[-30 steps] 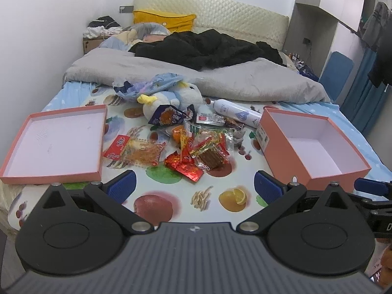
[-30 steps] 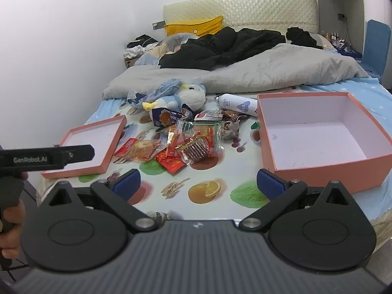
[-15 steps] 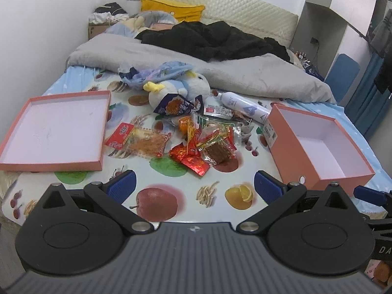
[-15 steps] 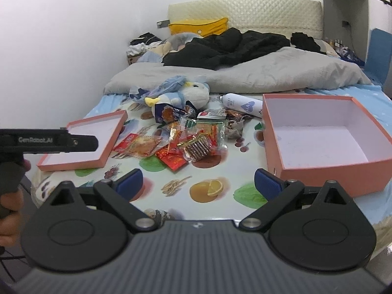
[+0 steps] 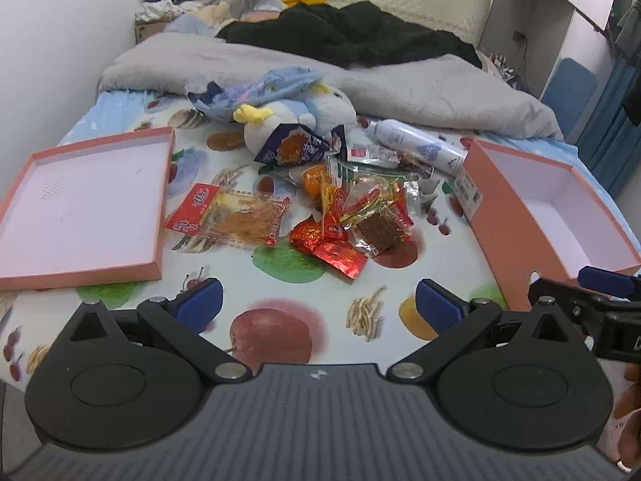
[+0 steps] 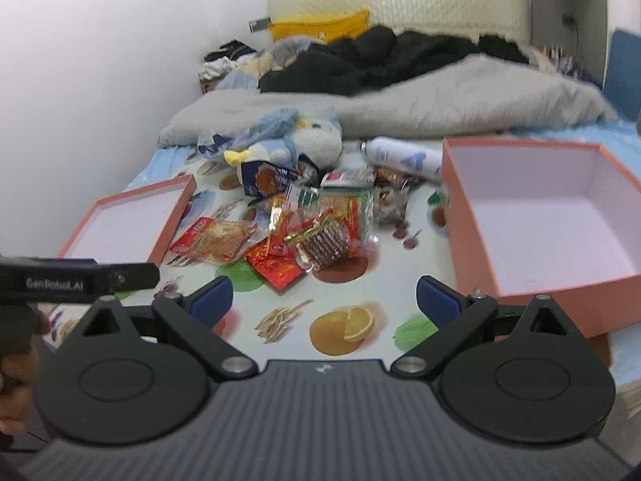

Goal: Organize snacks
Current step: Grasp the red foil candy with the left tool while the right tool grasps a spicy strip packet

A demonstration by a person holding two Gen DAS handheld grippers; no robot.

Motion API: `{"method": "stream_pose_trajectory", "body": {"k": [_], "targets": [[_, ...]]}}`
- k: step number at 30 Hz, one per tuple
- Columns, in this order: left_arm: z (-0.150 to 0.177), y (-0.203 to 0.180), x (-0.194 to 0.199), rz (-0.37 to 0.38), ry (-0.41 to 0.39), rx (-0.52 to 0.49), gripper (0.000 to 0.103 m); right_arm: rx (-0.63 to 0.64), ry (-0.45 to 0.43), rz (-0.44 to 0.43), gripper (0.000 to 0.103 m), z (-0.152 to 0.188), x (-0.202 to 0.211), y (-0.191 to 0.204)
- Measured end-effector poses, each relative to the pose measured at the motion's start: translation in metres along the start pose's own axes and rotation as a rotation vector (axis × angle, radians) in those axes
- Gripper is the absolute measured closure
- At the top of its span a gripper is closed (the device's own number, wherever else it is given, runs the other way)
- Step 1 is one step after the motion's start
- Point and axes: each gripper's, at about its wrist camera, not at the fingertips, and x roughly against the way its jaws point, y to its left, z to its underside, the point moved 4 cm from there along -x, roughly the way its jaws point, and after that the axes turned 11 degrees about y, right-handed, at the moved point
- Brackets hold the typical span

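A heap of snack packets (image 5: 352, 216) (image 6: 316, 232) lies mid-bed on a fruit-print sheet. It includes a red-and-clear packet (image 5: 228, 216), red foil packets (image 5: 332, 248) and a blue bag (image 5: 292, 146). An empty pink box (image 5: 561, 204) (image 6: 561, 216) stands to the right, its shallow lid (image 5: 80, 200) (image 6: 124, 224) to the left. My left gripper (image 5: 318, 306) is open near the bed's front edge, short of the heap. My right gripper (image 6: 324, 300) is open too, beside the box's front left corner. Nothing is held.
A white spray bottle (image 5: 416, 146) and a plush duck (image 5: 304, 116) lie behind the heap. A grey duvet (image 5: 400, 84) and black clothing (image 5: 344, 36) cover the far half of the bed. A wall runs along the left; a blue chair (image 5: 573, 88) stands at the right.
Both grippers have moved forward and higher over the bed, so the snack heap and boxes look closer. Jaws stay open and nothing on the bed has shifted.
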Motion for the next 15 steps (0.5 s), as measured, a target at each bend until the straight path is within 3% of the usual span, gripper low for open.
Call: {"method": "stream_pose_trajectory", "body": {"k": [9, 15], "targets": [[-0.023, 0.013, -0.071, 0.039, 0.078, 0.031, 0.001, 0.003, 0.085, -0.001, 0.004, -0.027, -0.062, -0.008], [-0.047, 0.016, -0.116, 0.033, 0.094, -0.033, 0.007, 0.014, 0.136, -0.012, 0.004, -0.046, -0.108, -0.018]]}}
